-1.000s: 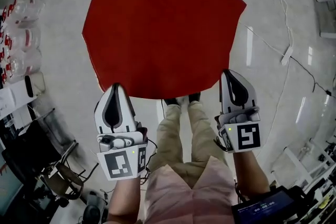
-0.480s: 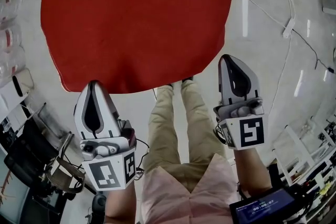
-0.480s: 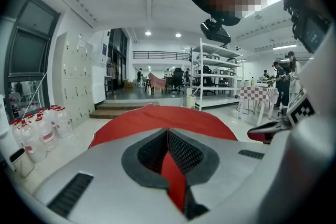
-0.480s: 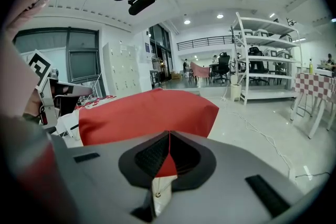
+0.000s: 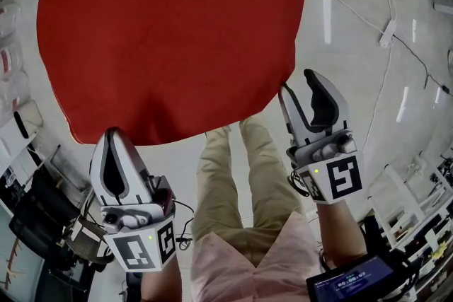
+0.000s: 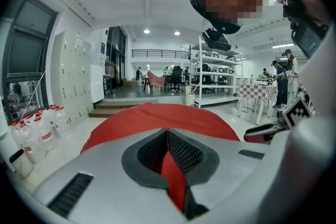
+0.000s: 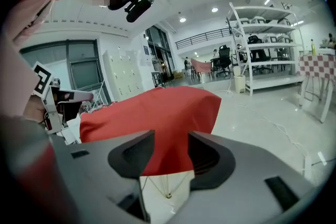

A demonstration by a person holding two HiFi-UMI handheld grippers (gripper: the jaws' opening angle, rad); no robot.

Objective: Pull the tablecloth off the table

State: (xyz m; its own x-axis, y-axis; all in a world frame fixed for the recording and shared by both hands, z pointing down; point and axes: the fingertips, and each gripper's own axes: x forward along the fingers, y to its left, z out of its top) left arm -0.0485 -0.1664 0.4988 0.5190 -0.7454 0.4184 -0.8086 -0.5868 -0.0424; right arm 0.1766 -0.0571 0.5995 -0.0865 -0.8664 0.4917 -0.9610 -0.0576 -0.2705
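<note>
The red tablecloth [image 5: 177, 32] spreads over the table and fills the upper half of the head view. My left gripper [image 5: 113, 134] is at the cloth's near left edge and is shut on it; a strip of red tablecloth [image 6: 173, 181] runs between its closed jaws [image 6: 168, 136]. My right gripper [image 5: 299, 85] is at the cloth's near right corner. Its jaws have just been opening and now stand apart. The tablecloth's hanging hem [image 7: 157, 118] lies in the gap of the right gripper [image 7: 170, 139], and the pads do not press on it.
The person's legs [image 5: 241, 173] stand between the grippers at the table's near side. A cable and power strip [image 5: 386, 39] run over the floor at right. Water bottles [image 6: 37, 131] stand at left, a dark chair [image 5: 42, 216] at lower left, shelving [image 7: 262, 55] far right.
Both grippers have come down and the cloth now looks larger in the head view. The right gripper's jaws have opened off the cloth's corner. The left stays shut on the edge.
</note>
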